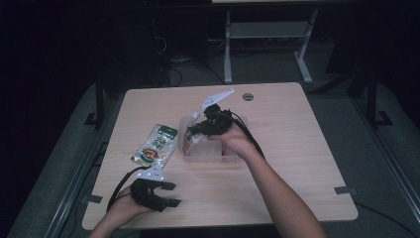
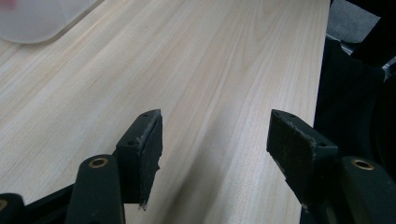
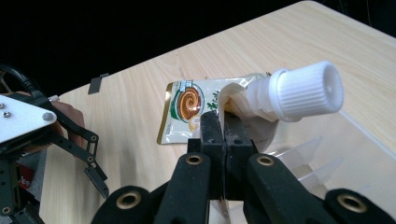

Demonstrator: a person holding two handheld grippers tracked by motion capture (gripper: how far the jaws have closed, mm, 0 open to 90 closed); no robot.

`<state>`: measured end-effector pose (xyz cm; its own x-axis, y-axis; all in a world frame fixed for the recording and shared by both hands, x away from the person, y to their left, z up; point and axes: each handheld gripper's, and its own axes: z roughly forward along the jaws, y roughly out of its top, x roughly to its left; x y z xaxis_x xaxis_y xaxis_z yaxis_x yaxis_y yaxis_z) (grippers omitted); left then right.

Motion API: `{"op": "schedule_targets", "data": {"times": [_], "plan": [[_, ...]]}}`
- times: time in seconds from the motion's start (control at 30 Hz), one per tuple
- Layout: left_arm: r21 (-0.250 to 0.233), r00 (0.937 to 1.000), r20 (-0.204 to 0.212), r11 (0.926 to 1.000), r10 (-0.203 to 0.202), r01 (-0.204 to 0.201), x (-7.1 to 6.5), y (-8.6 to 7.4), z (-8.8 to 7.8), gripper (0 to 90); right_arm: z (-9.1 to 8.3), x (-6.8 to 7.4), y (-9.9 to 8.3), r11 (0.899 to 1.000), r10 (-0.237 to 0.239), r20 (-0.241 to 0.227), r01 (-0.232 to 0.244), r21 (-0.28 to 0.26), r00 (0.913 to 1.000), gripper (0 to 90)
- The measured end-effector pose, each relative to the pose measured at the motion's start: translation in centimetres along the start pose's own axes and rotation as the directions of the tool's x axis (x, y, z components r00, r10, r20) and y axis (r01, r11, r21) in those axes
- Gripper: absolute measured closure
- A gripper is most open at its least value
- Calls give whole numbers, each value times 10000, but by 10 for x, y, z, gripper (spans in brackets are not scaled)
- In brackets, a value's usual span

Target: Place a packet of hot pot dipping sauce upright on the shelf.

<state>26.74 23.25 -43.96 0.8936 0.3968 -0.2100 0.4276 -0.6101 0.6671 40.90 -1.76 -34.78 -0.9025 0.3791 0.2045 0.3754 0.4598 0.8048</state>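
My right gripper is shut on the edge of a soft spout pouch with a ribbed white screw cap. In the high view this gripper holds the pouch over the left end of a clear plastic container at the table's middle. A flat green and white food pouch lies on the wood to the left of the container, and shows again past the jaws. My left gripper rests near the front left edge, open, with bare table between its jaws.
The light wooden table has bare room on its right half and along the front. A corner of the clear container shows far off in the left gripper view. Table legs and cables stand on the dark floor beyond the far edge.
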Motion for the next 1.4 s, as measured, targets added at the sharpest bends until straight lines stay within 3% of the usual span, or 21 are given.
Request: {"op": "schedule_targets", "data": {"times": [0.37,0.47,0.57,0.77,0.97,1.4], "plan": [[-7,10000,5,10000,-9,9,0,0,-1,356,11,4,-1,9997,12,99,-14,237,10000,848],[3,10000,-5,10000,11,-11,0,0,-1,355,8,4,0,9998,143,-14,-144,-127,9999,773],[1,10000,-1,10000,4,-4,0,0,-1,356,4,5,0,9999,99,126,-97,-130,9999,695],[-32,10000,-14,10000,34,-34,1,0,0,355,-7,8,-6,9997,76,516,-64,-243,9986,440],[44,10000,-12,10000,18,-18,2,1,1,355,-23,14,-17,9994,20,531,-2,-343,9986,401],[113,10000,-96,9999,-25,26,2,1,2,355,-48,36,-50,9975,-561,384,576,-397,9977,386]]}}
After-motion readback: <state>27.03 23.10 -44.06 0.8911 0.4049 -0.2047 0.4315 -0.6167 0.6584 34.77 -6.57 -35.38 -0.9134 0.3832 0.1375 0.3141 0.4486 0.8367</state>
